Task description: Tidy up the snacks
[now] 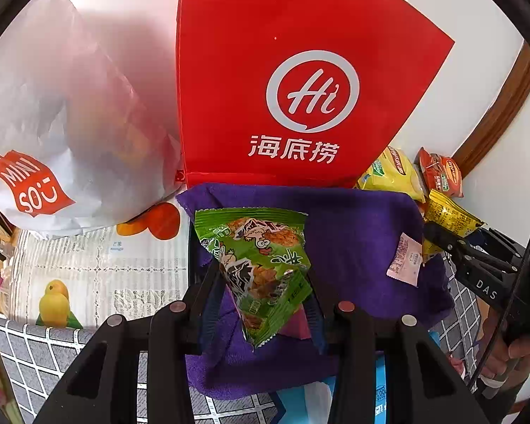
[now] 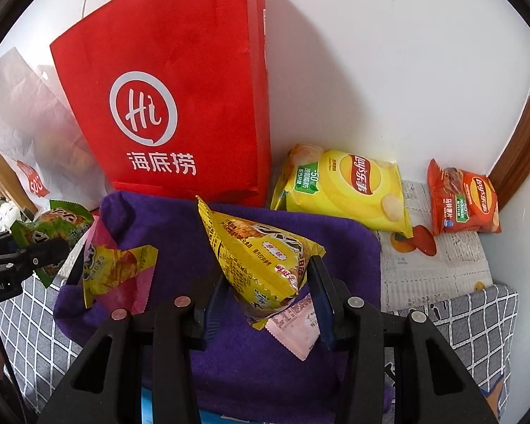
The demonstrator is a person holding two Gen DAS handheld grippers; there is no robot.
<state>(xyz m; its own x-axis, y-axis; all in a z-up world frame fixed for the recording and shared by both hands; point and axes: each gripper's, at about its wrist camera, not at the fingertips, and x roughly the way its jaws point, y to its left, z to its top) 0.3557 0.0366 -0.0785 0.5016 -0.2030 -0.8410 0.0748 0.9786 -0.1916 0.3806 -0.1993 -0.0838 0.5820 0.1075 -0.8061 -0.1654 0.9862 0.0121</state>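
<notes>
While both tongs pinch a triangular snack pack each, left tongs (image 1: 265,304) on the green pack (image 1: 256,265), right tongs (image 2: 265,300) on the yellow pack (image 2: 261,261), above the purple towel (image 2: 229,353), slick foil may slip. Grid-pattern counter (image 2: 477,318), white wall (image 2: 388,70), red Haidilao bag (image 2: 180,106) behind.

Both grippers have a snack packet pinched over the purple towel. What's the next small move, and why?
Probably carry the green packet in the left gripper up towards the mouth of the red bag. Both packets are already clamped and lifted off the purple towel, the red bag stands directly behind it, and the right gripper holds its yellow packet clear to the side.
</notes>
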